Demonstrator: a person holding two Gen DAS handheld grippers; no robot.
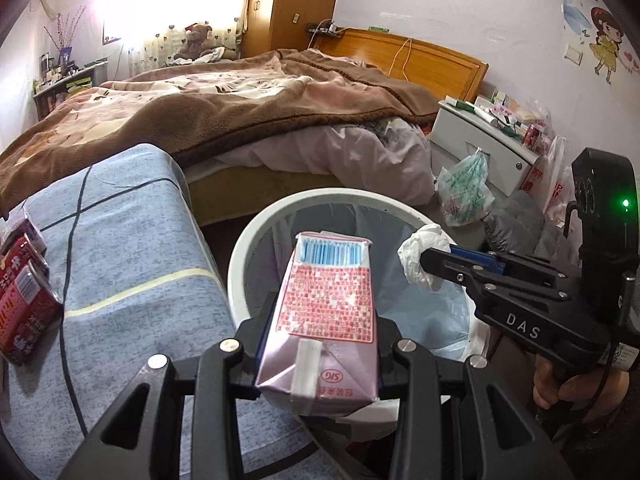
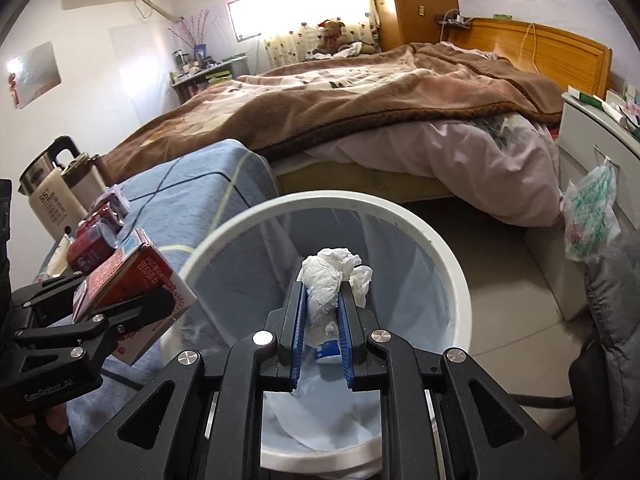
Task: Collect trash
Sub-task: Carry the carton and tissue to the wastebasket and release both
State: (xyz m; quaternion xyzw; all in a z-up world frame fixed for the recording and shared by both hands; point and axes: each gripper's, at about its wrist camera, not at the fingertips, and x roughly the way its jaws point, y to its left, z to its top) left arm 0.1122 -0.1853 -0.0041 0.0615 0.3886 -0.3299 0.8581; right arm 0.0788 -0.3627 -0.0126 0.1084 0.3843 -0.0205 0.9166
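My left gripper (image 1: 320, 320) is shut on a pink and red drink carton (image 1: 326, 312) and holds it over the near rim of a white trash bin (image 1: 240, 256) lined with a clear bag. My right gripper (image 2: 323, 292) is shut on a crumpled white tissue (image 2: 328, 276) and holds it above the bin's opening (image 2: 448, 248). In the left wrist view the right gripper (image 1: 430, 262) comes in from the right with the tissue (image 1: 420, 256). In the right wrist view the left gripper (image 2: 160, 300) holds the carton (image 2: 132, 280) at the bin's left edge.
A blue-covered table (image 1: 132, 248) at the left holds red cans (image 1: 22, 304) and a thermos (image 2: 52, 196). A bed with a brown blanket (image 1: 240, 104) lies behind the bin. A white nightstand (image 1: 488, 140) and plastic bags (image 1: 466, 188) stand at the right.
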